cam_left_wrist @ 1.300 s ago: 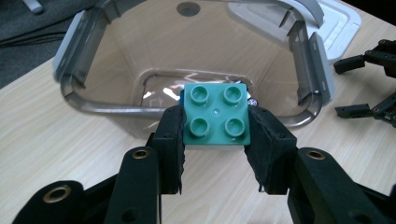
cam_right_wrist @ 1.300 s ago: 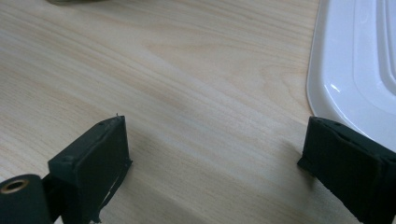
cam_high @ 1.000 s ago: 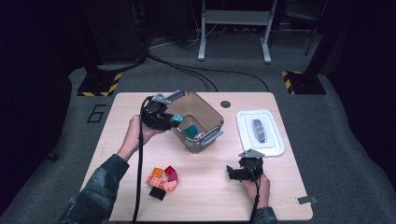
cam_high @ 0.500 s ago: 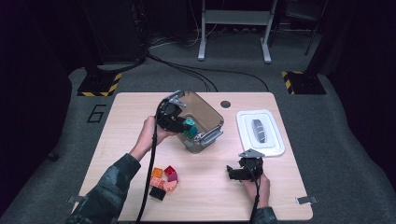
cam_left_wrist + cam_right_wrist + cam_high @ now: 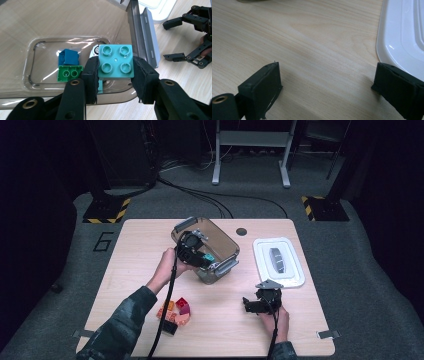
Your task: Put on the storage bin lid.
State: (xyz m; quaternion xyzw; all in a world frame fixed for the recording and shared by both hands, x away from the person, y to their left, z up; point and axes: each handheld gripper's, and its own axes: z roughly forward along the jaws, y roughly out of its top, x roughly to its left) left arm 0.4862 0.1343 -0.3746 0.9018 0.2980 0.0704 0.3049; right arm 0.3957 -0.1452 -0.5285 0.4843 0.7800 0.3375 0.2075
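Left tool (image 5: 115, 75) is gripping a teal block (image 5: 115, 62) by two opposite sides, studs facing the camera, pads pressing flat on the block's walls. It is hanging over the open mouth of the clear bin (image 5: 227, 247), which is likely why the grip is taken from the sides: the bottom stays free for a straight drop. Judged step: sorting blocks into the bin, release not yet made.

Inside the bin, a blue block (image 5: 69, 57) and a green block (image 5: 69, 73) are lying touching each other against one end of the floor. The other end is bare, so there is room under the teal block.

Bin wall and its grey latch (image 5: 150, 40) are standing just beside the tool's pad; a sideways swing could clip that rim.

Right tool (image 5: 261, 303) is resting low over bare surface (image 5: 317, 45), jaws wide apart, holding nothing, well apart from the bin. The white lid (image 5: 278, 261) is lying just beside it, its edge near one jaw.

A heap of loose blocks (image 5: 175, 312) is sitting near the front edge of the surface, apart from the bin, with open wood between.
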